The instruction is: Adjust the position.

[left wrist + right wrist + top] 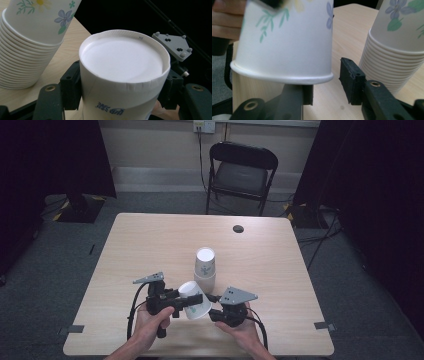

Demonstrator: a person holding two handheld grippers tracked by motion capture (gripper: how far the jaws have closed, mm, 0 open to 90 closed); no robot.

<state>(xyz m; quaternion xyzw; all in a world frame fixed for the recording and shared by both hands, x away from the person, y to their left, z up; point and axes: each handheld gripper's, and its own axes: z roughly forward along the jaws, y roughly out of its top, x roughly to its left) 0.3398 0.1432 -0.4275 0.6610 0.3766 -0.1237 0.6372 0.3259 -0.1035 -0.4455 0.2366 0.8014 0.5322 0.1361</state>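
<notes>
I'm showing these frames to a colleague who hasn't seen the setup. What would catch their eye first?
Probably the single paper cup held off the near part of the table, clamped near its base between the jaws of the left gripper. Just behind it stands an upside-down stack of flowered cups. The right gripper waits open just under the held cup's rim.

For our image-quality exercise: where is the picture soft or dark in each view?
High view: curtains nearly black, table evenly lit. Left gripper view: held cup sharp, background black. Right gripper view: cup and hand blurred at top, stack slightly soft.
</notes>
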